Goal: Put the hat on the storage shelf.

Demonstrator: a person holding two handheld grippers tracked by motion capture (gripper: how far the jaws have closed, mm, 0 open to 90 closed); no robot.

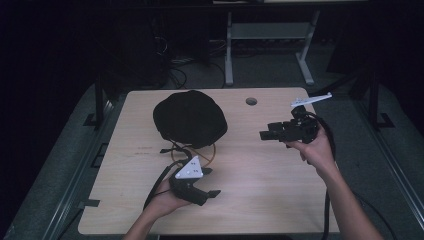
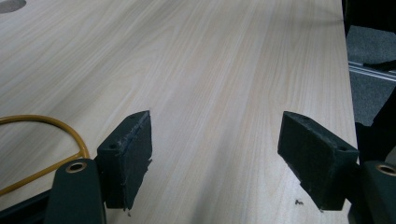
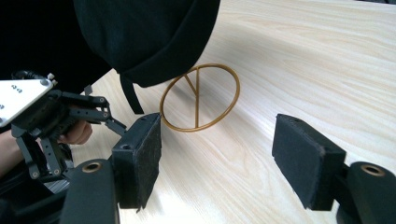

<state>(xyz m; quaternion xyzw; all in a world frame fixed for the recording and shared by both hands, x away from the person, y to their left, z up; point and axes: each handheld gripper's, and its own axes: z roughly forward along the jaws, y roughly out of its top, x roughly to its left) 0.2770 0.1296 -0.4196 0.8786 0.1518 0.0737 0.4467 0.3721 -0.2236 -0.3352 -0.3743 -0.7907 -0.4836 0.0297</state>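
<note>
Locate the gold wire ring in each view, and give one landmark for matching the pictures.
High view: the ring lies at table centre, just below the black hat, partly behind the left tongs' plate.
Left gripper view: an arc of it curves in at the lower left edge.
Right gripper view: whole at centre, one side under the hat's edge.
Shared landmark: the ring itself on the pale wood table.

High view looks down and forward over my whole desk [image 1: 260,195]. My left camera skims low and close across bare wood. My right camera sits close, facing the gold ring [image 3: 200,97], also seen from above.
</note>
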